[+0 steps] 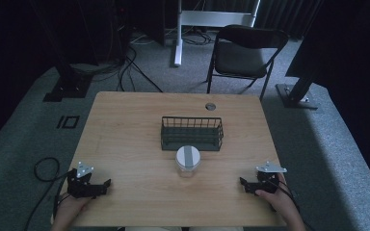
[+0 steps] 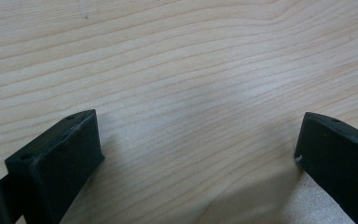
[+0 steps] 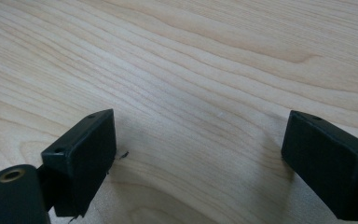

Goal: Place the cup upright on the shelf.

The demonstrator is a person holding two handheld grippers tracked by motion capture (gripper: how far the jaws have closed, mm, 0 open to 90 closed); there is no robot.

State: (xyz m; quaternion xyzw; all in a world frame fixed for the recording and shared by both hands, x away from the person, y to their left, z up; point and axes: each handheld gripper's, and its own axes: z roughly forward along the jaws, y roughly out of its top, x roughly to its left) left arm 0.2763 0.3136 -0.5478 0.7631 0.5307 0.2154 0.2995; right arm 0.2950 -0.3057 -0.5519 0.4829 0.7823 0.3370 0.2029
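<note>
A clear jar with a white lid crossed by a grey stripe (image 1: 188,159) stands at the middle of the wooden table (image 1: 125,134), just in front of a dark wire basket (image 1: 191,133). My left gripper (image 1: 105,185) rests near the front left edge, held by a hand, jaws wide apart over bare wood (image 2: 196,140). My right gripper (image 1: 243,183) rests near the front right edge, also open, with nothing between its fingers (image 3: 198,135). Both grippers point inward toward the table's middle and are well apart from the jar.
A round grommet hole (image 1: 210,106) sits near the table's far edge. Beyond the table stand a black folding chair (image 1: 243,53), a white desk leg (image 1: 178,33), black stand bases (image 1: 67,86) and floor cables (image 1: 130,67).
</note>
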